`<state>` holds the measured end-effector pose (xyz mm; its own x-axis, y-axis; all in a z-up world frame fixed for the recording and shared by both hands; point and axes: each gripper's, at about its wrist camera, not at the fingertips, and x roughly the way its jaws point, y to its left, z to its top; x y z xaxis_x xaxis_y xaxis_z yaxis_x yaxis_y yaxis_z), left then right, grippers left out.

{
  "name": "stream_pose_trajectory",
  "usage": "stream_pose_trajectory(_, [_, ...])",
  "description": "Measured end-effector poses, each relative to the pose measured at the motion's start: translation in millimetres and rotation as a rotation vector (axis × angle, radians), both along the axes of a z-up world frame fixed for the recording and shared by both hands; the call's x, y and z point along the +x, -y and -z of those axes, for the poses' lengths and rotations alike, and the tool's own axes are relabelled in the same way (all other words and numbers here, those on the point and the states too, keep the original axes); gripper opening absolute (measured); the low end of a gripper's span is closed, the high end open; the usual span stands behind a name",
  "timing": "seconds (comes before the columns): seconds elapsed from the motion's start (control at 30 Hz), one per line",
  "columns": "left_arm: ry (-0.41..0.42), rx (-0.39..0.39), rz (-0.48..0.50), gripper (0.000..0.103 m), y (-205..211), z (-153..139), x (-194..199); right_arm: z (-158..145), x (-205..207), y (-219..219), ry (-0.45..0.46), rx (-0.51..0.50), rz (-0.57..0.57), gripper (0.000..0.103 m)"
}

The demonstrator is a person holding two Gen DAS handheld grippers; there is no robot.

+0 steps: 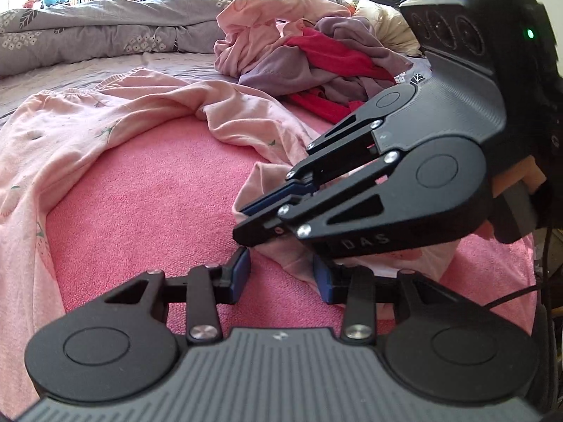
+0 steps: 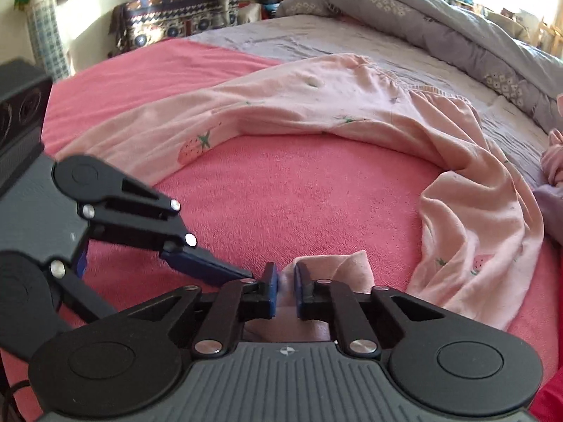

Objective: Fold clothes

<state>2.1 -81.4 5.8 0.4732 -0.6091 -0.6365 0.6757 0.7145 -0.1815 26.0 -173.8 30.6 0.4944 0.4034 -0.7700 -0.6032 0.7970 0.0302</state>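
Pink pants (image 2: 352, 105) — one pair; right tongs (image 2: 286, 290) pinch one cuff.

Black tongs (image 1: 281, 274), blue pads (image 1: 242, 270), silver screws, ribbed grey housing.

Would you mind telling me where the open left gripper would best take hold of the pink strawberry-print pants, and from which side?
Probably the free leg hem. The pink strawberry-print pants lie in an arc on the pink towel, and the right gripper is already shut on one leg's cuff. The left gripper could take the other leg's end from the towel side, pinching across its flat edge.
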Motion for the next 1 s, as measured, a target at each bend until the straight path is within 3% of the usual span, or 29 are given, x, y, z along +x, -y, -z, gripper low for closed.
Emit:
stream_pose_trajectory(0.13, [0.003,0.000,0.001,0.047,-0.2,0.3,-0.8,-22.1,13.7,19.7,-0.052,0.296,0.040,0.004])
stream_pose_trajectory(0.23, [-0.004,-0.009,0.001,0.047,-1.8,0.4,0.2,-44.4,22.5,26.4,-0.003,0.393,0.059,0.005])
stream_pose_trajectory(0.3, [-0.009,-0.016,0.000,0.047,-2.8,0.4,1.3,-54.2,22.1,27.2,0.053,0.332,0.068,0.008])
stream_pose_trajectory(0.4, [-0.009,-0.017,0.000,0.047,-2.9,0.3,1.5,-52.1,11.0,21.3,0.128,0.101,0.039,0.020])
stream_pose_trajectory(0.47, [-0.009,-0.018,0.000,0.048,-3.2,0.2,1.4,-36.3,1.1,17.0,0.119,-0.052,0.037,0.023])
stream_pose_trajectory(0.53, [-0.010,-0.018,0.000,0.048,-3.4,0.1,1.1,-20.3,-8.8,16.8,0.096,-0.139,0.012,0.023])
stream_pose_trajectory(0.6, [-0.013,-0.021,0.000,0.048,-3.6,-0.2,1.4,-17.4,-16.3,22.2,0.088,-0.117,0.004,0.028])
stream_pose_trajectory(0.7, [-0.017,-0.025,-0.001,0.048,-4.4,-0.4,1.9,-28.1,-23.9,36.1,0.099,0.010,-0.008,0.048])
stream_pose_trajectory(0.77, [-0.018,-0.026,-0.001,0.048,-4.7,-0.3,1.2,-29.9,-27.3,38.0,0.099,0.020,-0.031,0.051])
stream_pose_trajectory(0.8, [-0.018,-0.026,-0.001,0.048,-4.8,-0.2,1.1,-26.1,-27.6,34.1,0.107,-0.030,-0.015,0.050])
stream_pose_trajectory(0.87, [-0.018,-0.026,-0.001,0.049,-4.9,0.1,1.4,-18.4,-23.3,26.0,0.089,-0.105,0.035,0.027])
stream_pose_trajectory(0.9, [-0.019,-0.027,-0.001,0.049,-4.9,0.1,1.5,-12.3,-18.4,24.8,0.060,-0.094,0.064,0.013])
stream_pose_trajectory(1.0, [-0.026,-0.035,-0.001,0.049,-5.8,0.6,3.2,-5.5,-7.4,20.7,0.048,-0.050,0.111,0.009])
